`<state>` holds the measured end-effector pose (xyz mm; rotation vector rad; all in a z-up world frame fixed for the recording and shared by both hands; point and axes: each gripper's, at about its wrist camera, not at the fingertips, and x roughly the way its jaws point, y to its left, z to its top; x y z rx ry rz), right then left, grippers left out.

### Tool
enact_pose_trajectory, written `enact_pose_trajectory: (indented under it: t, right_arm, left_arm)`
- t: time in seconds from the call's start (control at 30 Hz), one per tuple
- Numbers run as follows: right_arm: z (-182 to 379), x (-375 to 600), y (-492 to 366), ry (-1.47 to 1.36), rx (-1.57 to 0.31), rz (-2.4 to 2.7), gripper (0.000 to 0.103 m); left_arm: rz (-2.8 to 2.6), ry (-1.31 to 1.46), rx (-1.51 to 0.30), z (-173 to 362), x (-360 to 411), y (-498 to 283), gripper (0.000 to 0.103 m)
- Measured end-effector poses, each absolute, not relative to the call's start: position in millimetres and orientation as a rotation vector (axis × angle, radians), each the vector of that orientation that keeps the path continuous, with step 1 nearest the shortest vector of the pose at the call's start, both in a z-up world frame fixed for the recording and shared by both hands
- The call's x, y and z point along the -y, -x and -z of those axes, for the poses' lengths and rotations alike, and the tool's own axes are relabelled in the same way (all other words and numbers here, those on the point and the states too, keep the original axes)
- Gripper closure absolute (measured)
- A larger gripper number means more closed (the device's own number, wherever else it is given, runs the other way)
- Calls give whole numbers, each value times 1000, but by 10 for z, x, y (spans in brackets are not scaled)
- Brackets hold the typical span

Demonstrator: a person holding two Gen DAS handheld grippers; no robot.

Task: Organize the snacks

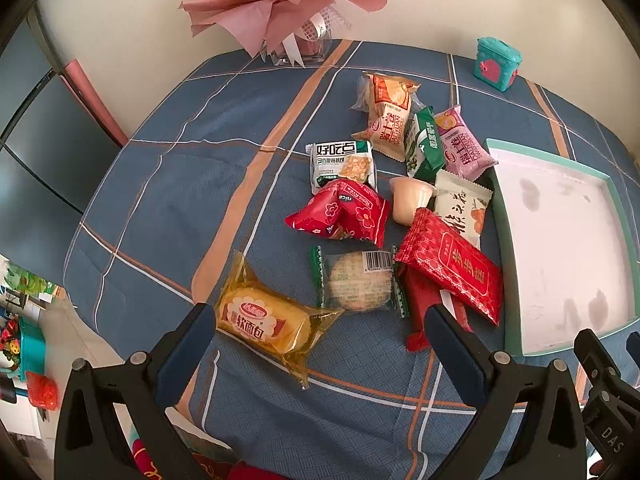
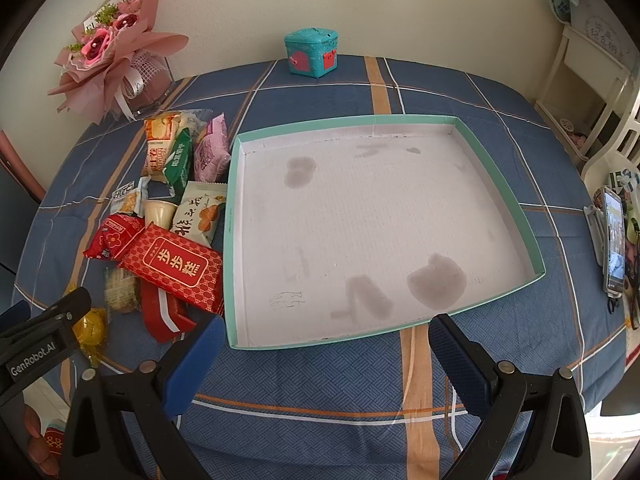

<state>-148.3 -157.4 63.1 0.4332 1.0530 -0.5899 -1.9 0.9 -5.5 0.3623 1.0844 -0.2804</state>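
Observation:
Several wrapped snacks lie in a loose pile on the blue checked tablecloth. Nearest my left gripper (image 1: 320, 320) are a yellow bread pack (image 1: 262, 318) and a clear-wrapped round cracker (image 1: 357, 282); a red patterned pack (image 1: 456, 266) lies to the right. My left gripper is open and empty, just short of the bread pack. A shallow teal-rimmed tray (image 2: 536, 240) with a white stained floor holds nothing. My right gripper (image 2: 326, 334) is open and empty at the tray's near edge. The snack pile (image 2: 172, 216) lies left of the tray.
A pink flower bouquet (image 1: 276, 4) in a glass vase stands at the table's back. A small teal toy box (image 2: 312, 51) stands behind the tray. A phone (image 2: 614, 240) lies at the table's right edge. White furniture stands at the far right.

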Motion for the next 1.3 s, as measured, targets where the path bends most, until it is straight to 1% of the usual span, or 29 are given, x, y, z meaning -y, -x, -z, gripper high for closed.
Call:
enact_pose_trajectory:
  t: [1.3]
  right_arm:
    - [-625,1555,1465,-425,-1060,593,0]
  left_arm:
    - [279,-361,-1089,42,-5,13,0]
